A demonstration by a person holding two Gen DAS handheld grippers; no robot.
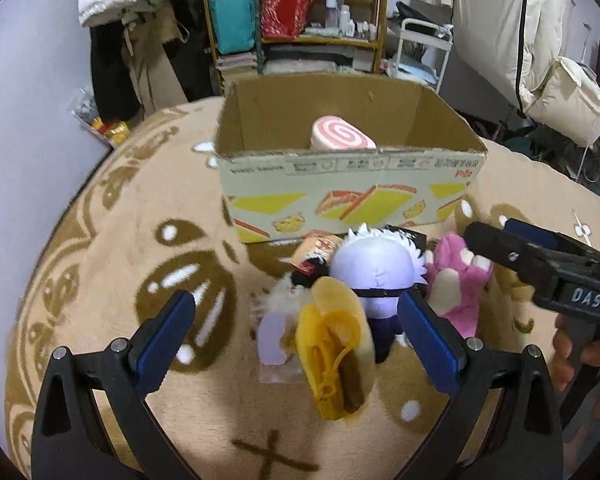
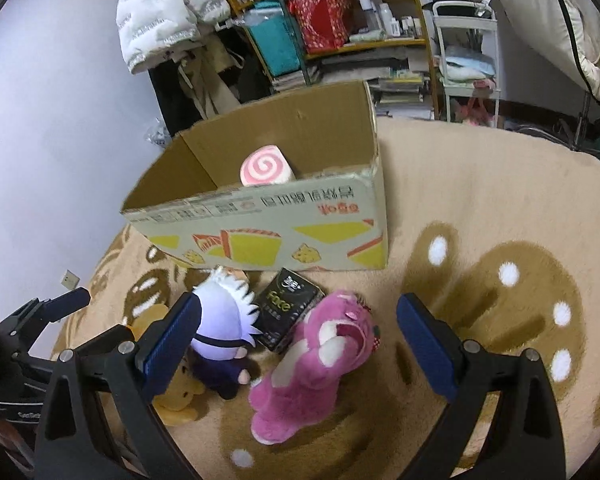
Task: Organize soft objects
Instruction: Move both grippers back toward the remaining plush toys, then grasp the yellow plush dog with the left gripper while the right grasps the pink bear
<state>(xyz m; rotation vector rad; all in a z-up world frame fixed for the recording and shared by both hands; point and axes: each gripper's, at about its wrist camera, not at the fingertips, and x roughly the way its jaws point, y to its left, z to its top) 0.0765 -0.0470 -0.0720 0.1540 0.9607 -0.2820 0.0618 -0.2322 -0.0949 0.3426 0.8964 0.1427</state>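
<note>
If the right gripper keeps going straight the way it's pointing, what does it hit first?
Most likely the pink plush bear, lying between the open fingers of the right gripper; depth is unclear, but nothing shows nearer.

The cardboard box (image 2: 284, 236) is matt brown paperboard with a printed outer face. The blanket (image 2: 480, 208) beneath is fuzzy tan cloth. The pink bear (image 2: 320, 356) and the white-haired doll (image 2: 224, 320) are soft plush. The tissue pack (image 2: 286, 308) is glossy black film. The left tongs (image 1: 296, 332) and right tongs (image 2: 298, 336) are matt black plastic with ribbed blue pads (image 2: 426, 344) and shiny metal rivets.

Left gripper (image 1: 296, 320) gapes over a yellow banana plush (image 1: 336, 356); far behind, an open cardboard box (image 1: 340, 196) holds 1 pink swirl-roll plush (image 1: 340, 134).
</note>
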